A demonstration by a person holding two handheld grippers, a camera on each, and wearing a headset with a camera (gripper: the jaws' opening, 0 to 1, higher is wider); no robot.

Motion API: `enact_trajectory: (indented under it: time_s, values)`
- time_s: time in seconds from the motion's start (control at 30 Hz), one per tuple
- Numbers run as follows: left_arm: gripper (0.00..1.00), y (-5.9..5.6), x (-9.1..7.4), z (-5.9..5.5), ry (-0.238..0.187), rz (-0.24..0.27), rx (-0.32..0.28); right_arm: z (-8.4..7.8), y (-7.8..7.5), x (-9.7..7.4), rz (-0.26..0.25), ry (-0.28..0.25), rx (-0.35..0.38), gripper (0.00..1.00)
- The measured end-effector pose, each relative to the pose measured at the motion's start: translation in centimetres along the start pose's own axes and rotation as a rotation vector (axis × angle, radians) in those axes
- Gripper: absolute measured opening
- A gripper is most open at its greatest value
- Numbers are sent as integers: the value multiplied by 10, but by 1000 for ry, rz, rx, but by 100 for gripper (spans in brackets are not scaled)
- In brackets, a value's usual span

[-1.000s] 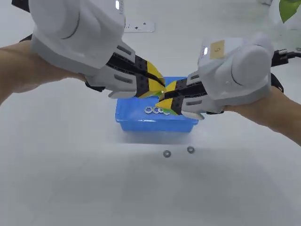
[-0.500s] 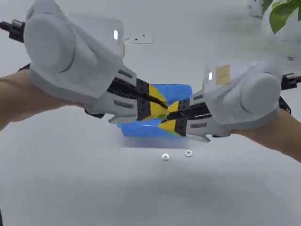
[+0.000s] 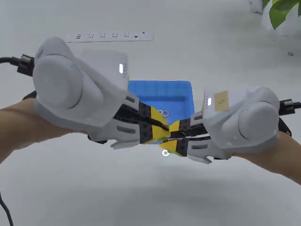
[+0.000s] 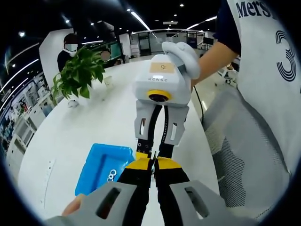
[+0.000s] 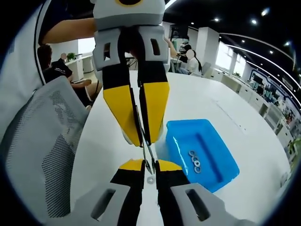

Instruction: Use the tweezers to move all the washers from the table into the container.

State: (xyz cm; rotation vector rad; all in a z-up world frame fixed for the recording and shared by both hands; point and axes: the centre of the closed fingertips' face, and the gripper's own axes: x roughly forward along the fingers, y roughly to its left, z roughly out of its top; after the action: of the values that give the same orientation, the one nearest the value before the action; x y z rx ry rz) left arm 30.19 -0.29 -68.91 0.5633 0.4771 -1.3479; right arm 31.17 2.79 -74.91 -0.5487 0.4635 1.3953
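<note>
The blue container (image 3: 141, 89) stands mid-table with several washers (image 3: 163, 113) in it. Both grippers meet tip to tip just in front of it. My left gripper (image 3: 157, 129) comes in from the left and my right gripper (image 3: 176, 141) from the right. Each is shut on the thin metal tweezers (image 5: 145, 141) that run between them. One washer (image 3: 165, 153) lies on the table right under the tips, seen too just past my right jaws as a washer (image 5: 150, 180). The container (image 5: 221, 165) and its washers (image 5: 194, 160) lie to the right there; the container (image 4: 96, 169) is lower left in the left gripper view.
A white power strip (image 3: 110, 36) lies at the table's far side and a potted plant (image 3: 282, 12) stands at the far right corner. A mesh chair (image 5: 42, 136) is beside the table. People stand in the background. The person's forearms flank both grippers.
Both grippers have come down and toward me, from over the container to just in front of it, above the table washers. One of the two table washers is now hidden by the right gripper.
</note>
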Motion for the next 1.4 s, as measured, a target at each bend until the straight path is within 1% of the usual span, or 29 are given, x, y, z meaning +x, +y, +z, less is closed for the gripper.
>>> enact_trajectory:
  time_s: [0.13,0.3,0.43,0.53,0.83,1.27,1.4]
  values:
    - [7,-4,4,-7,-1,2,-34,-7,5,4,8,14,4,10]
    - [7,-6,8,-14,6,2,-61,-15,9,8,11,20,22,10]
    - [7,-6,10,-17,5,4,-77,-17,8,10,6,19,42,11]
    - [7,-2,13,-21,-4,5,-109,-21,6,12,2,27,50,11]
    - [7,0,15,-24,1,3,-122,-23,4,17,11,33,68,11]
    - [7,1,18,-26,-1,0,-138,-26,3,18,16,43,67,11]
    - [7,2,19,-27,-2,1,-146,-27,2,18,18,46,77,12]
